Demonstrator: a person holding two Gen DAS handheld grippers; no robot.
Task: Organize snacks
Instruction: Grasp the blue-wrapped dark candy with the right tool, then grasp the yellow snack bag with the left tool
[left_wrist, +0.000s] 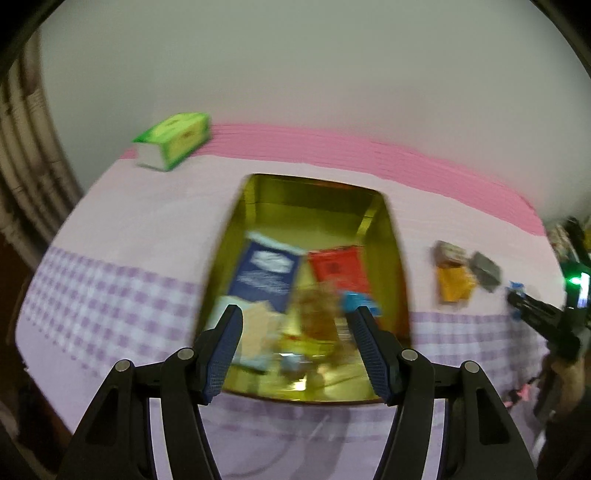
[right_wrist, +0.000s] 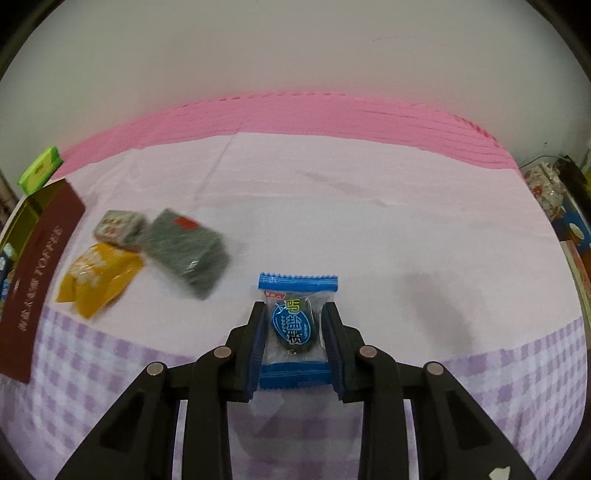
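Observation:
An open gold tin (left_wrist: 397, 258) sits mid-table and holds a dark blue packet (left_wrist: 266, 273), a red packet (left_wrist: 338, 267) and several other blurred snacks. My left gripper (left_wrist: 294, 314) hangs open over the tin's near end with nothing between its fingers. My right gripper (right_wrist: 294, 308) is shut on a blue-wrapped candy (right_wrist: 295, 325) above the cloth. It also shows at the right edge of the left wrist view, as the right gripper (left_wrist: 524, 306). A yellow packet (right_wrist: 98, 280), a grey-green packet (right_wrist: 184, 251) and a small pale packet (right_wrist: 116, 227) lie on the cloth between the tin's maroon side (right_wrist: 40, 273) and my right gripper.
A green tissue box (left_wrist: 173, 140) stands at the table's far left corner. A pink mat (right_wrist: 295, 114) runs along the back edge against a pale wall. Cluttered items (right_wrist: 550, 192) stand past the table's right end. Pipes (left_wrist: 22, 155) run down the left.

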